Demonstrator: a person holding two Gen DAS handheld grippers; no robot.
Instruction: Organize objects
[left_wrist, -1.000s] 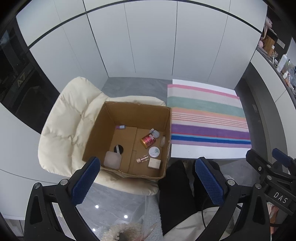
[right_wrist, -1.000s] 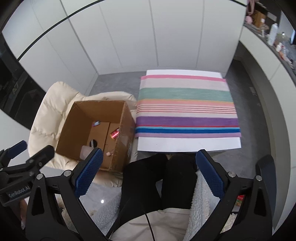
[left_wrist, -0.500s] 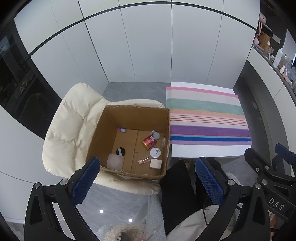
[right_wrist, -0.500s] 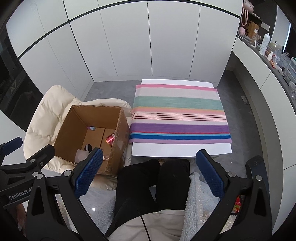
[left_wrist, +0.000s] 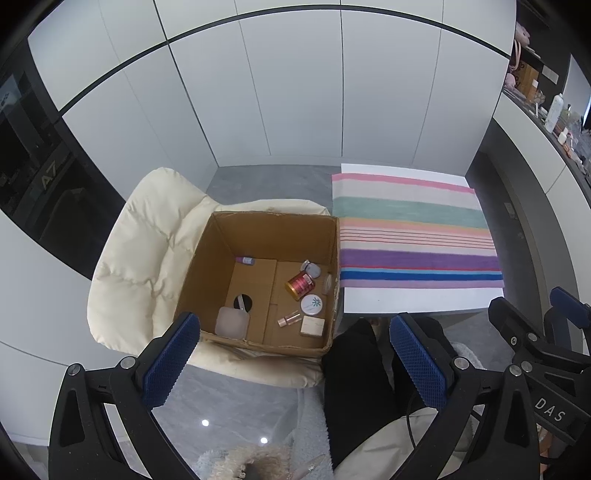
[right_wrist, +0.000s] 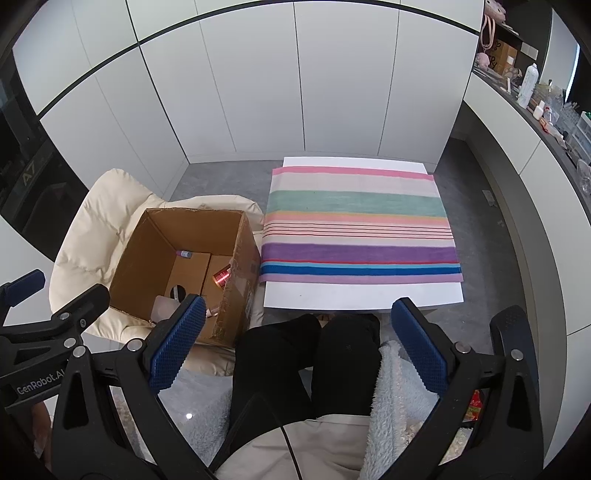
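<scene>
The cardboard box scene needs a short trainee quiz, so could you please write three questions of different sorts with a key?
1. True or false: the cardboard box rests on the cream chair.
2. The red can lies: A) in the box, B) on the striped cloth.
3. Fill in: the left gripper and right gripper are both ____.

Key: 1 true; 2 A; 3 open.

Both the left tongs (left_wrist: 295, 354) and the right tongs (right_wrist: 295, 339) hang spread wide, empty, above the person's black-trousered legs (right_wrist: 306, 362).
</scene>
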